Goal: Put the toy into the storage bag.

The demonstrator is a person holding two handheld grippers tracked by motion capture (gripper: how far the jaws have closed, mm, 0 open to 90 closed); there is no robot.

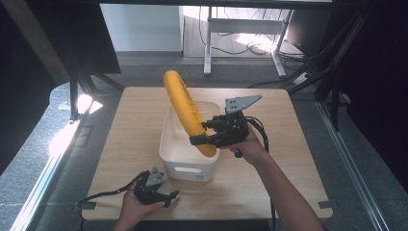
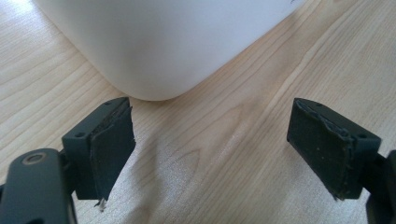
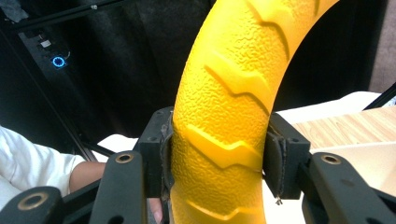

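The banana [image 1: 185,108] is a long, curved yellow toy with a pebbled skin and raised zigzag ridges along its body [image 3: 224,116]. It stands steeply tilted over the white bin [image 1: 169,139], lower end dipping inside the bin near its right wall, upper end rising up and away beyond the bin's far rim. Its lower part is clamped from both sides. The bin is open-topped, with rounded corners and a handle slot.

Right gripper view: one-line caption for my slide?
Right gripper clamps a curved yellow ridged tube between both pads.
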